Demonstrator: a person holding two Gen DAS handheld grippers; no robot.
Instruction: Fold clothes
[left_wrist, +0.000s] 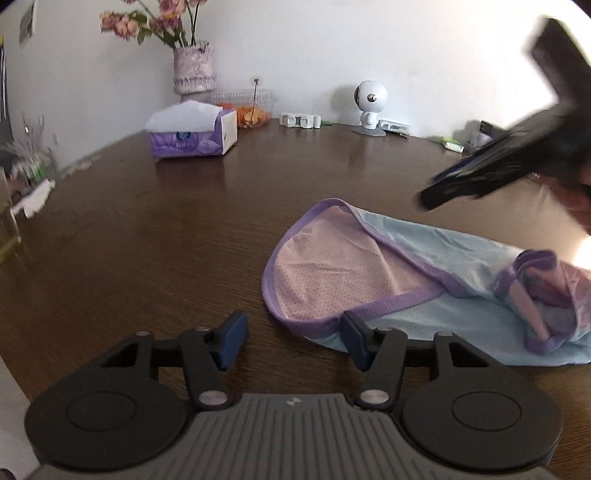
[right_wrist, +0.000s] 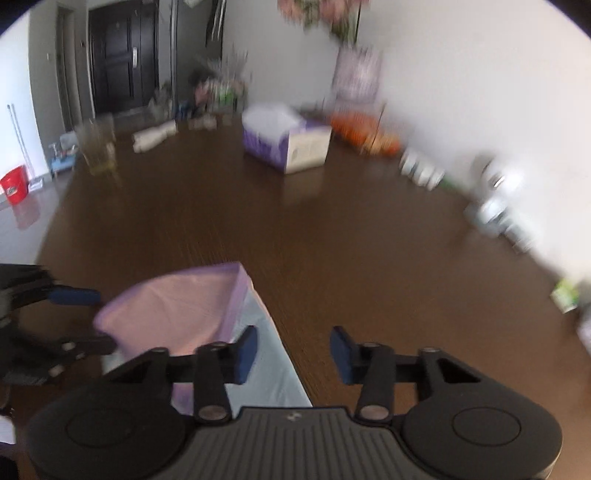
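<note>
While both sets of jaws stand released and empty, the left gripper (left_wrist: 293, 338) has the garment's (left_wrist: 369, 280) purple hem touching its right pad; the right gripper (right_wrist: 293, 354) hangs with the cloth under its left finger; on the table (left_wrist: 166, 229), pinching the hem squarely before lifting would likely keep the fold even.
</note>
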